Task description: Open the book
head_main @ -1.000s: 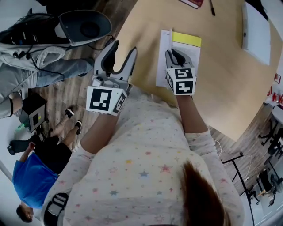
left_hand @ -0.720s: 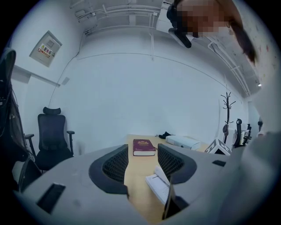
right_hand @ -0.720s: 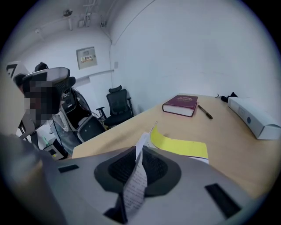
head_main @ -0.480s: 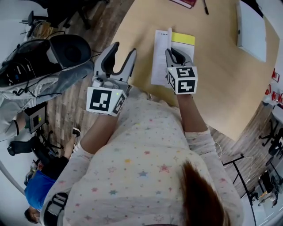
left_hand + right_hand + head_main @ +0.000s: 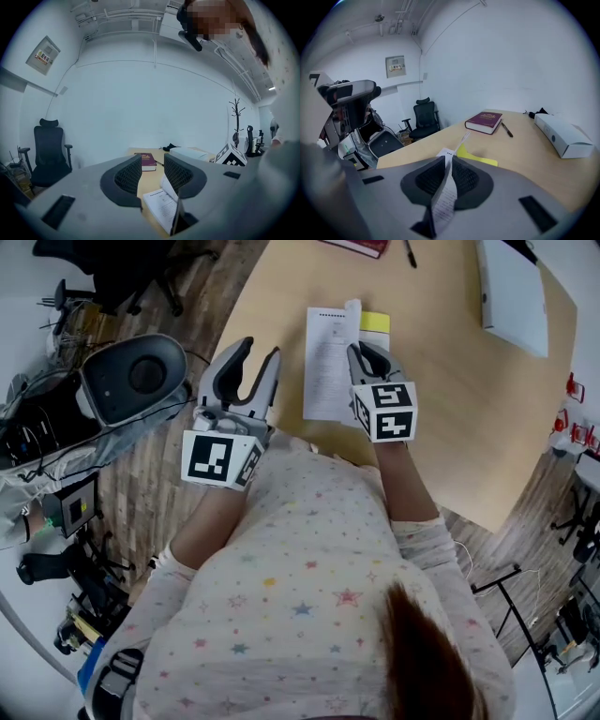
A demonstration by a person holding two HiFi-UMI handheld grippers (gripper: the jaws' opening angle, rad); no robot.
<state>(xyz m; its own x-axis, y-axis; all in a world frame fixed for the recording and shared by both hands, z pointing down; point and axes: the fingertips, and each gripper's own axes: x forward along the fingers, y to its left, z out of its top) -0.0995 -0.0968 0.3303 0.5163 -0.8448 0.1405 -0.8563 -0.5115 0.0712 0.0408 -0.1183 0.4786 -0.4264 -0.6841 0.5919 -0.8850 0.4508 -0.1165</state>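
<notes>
A thin book (image 5: 329, 360) with a yellow inner sheet (image 5: 376, 322) lies near the wooden table's (image 5: 450, 409) front edge. Its white printed cover stands lifted and swung left. My right gripper (image 5: 362, 354) is shut on that cover's edge; in the right gripper view the sheet (image 5: 442, 202) runs between the closed jaws of the gripper (image 5: 449, 171), with yellow (image 5: 476, 157) beyond. My left gripper (image 5: 255, 356) is open and holds nothing, just left of the book by the table's edge. In the left gripper view the gripper (image 5: 153, 171) looks past the raised cover (image 5: 162, 206).
A maroon book (image 5: 484, 121) and a pen (image 5: 506, 130) lie at the table's far side, a white box (image 5: 562, 133) to the far right. A grey rounded device (image 5: 131, 379) and cables sit on the floor left of the table.
The cover held by my right gripper has swung further left, so the book lies wider open. My left gripper has stayed open beside it.
</notes>
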